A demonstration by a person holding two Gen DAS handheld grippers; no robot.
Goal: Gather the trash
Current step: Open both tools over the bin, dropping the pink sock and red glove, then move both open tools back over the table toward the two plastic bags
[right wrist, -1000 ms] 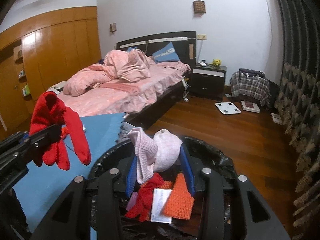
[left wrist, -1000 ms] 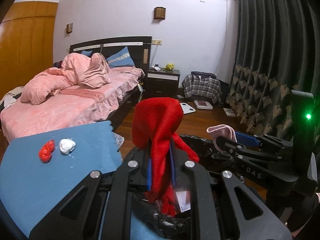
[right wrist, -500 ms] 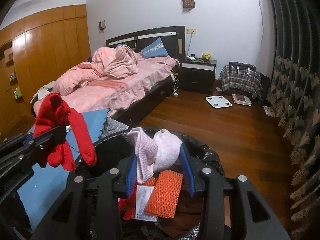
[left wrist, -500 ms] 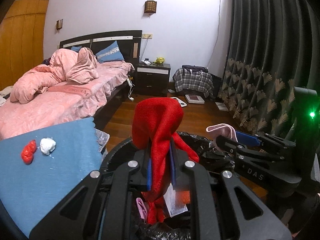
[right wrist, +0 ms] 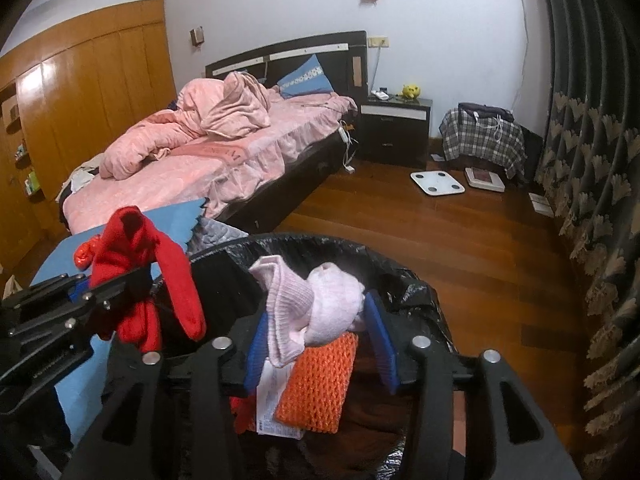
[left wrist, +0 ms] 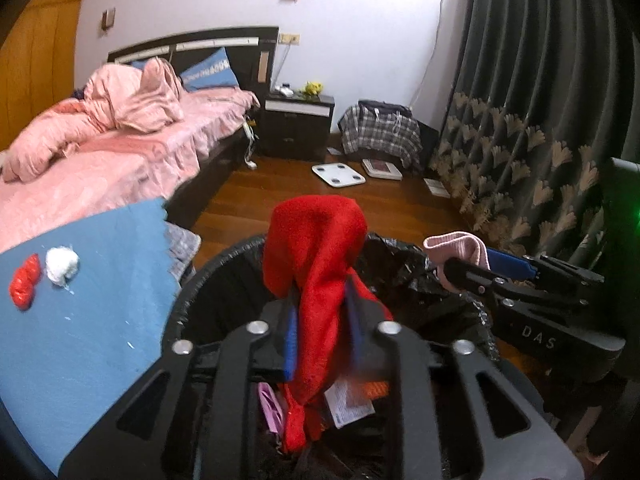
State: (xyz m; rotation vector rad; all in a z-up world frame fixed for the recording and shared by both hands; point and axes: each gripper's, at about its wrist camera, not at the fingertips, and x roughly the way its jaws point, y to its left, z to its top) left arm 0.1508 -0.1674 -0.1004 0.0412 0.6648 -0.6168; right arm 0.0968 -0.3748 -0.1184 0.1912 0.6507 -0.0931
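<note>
Round bin lined with black plastic bag fills frame bottom, rim touching blue mat edge at left; bare wood floor open at right. Left gripper, jaws narrow, pinches red knit cloth over bin. Right gripper, wider gap, clamps pink knit sock above orange mesh pad inside.

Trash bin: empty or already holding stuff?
Holding stuff. Inside the black-bagged trash bin lie an orange mesh piece and a printed paper slip; how full, cannot tell.
</note>
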